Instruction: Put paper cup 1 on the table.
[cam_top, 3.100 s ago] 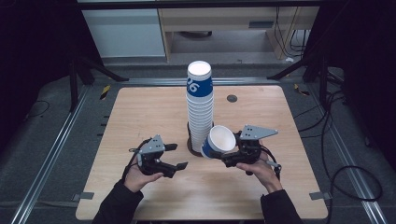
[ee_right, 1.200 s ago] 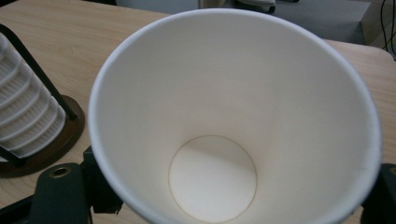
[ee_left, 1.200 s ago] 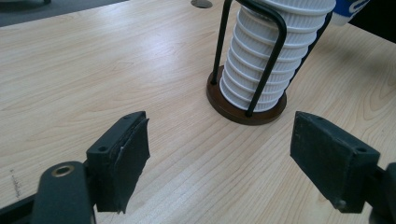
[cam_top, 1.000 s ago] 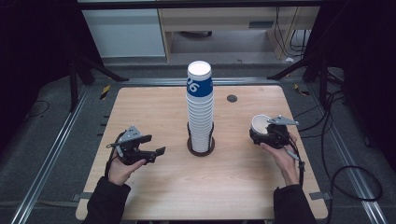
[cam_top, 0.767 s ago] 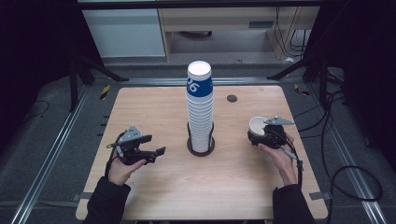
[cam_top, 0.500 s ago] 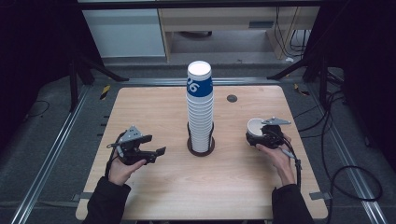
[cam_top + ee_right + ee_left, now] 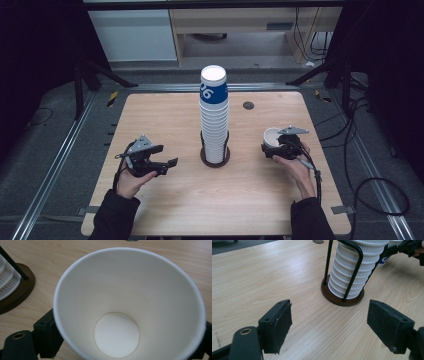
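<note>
High view: a paper cup (image 7: 271, 138) stands upright right of the cup stack (image 7: 214, 120), between the right gripper's (image 7: 272, 148) just-opened jaws; left gripper (image 7: 167, 165) open, empty. Right gripper view: the cup (image 7: 130, 307) looks light, thin and crushable; grip gently at mid-wall.

A tall stack of white paper cups (image 7: 214, 120) stands upright near the middle of the wooden table (image 7: 165, 200), its top cup bearing a blue band with white print. The stack sits in a holder with a round dark brown base (image 7: 337, 298) and thin black wire uprights (image 7: 353, 271) that rise along its sides. A small dark round disc (image 7: 248, 105) lies set into the tabletop beyond the stack. Loose black cables (image 7: 372, 182) trail over the grey floor to the right of the table.
</note>
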`<action>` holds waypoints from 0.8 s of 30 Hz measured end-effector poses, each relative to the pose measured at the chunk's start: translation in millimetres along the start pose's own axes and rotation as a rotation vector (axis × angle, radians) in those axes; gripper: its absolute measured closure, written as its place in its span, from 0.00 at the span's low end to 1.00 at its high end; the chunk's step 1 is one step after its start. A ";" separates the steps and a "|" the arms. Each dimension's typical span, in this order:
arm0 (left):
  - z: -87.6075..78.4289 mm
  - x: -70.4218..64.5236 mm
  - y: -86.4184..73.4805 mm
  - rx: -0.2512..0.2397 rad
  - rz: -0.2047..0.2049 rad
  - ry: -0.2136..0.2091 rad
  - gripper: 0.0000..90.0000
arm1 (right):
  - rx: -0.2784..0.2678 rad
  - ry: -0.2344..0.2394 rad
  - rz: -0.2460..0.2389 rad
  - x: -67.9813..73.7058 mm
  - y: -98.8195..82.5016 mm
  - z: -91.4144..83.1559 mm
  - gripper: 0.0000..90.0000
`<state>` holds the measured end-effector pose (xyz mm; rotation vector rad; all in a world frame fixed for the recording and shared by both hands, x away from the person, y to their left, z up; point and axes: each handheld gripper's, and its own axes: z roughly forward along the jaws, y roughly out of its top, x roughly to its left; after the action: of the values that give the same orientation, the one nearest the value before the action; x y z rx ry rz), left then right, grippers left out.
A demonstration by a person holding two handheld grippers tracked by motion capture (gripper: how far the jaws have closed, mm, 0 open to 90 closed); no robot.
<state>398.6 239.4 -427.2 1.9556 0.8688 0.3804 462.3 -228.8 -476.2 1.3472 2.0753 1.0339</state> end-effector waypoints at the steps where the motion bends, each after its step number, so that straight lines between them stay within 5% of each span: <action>1: -0.5 0.1 0.1 -0.003 0.000 0.001 0.21 | 0.001 0.005 0.008 0.6 0.7 -2.3 0.10; 13: -6.6 -1.4 4.6 -0.021 0.003 0.004 0.21 | -0.009 -0.047 -0.025 10.6 1.4 -24.7 0.07; 24: -6.8 -1.8 4.3 -0.018 0.002 0.003 0.21 | -0.024 -0.035 -0.003 10.3 2.8 -44.8 0.05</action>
<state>395.2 241.1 -419.8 1.9405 0.8623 0.3913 427.8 -234.1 -446.2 1.3406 2.0322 1.0235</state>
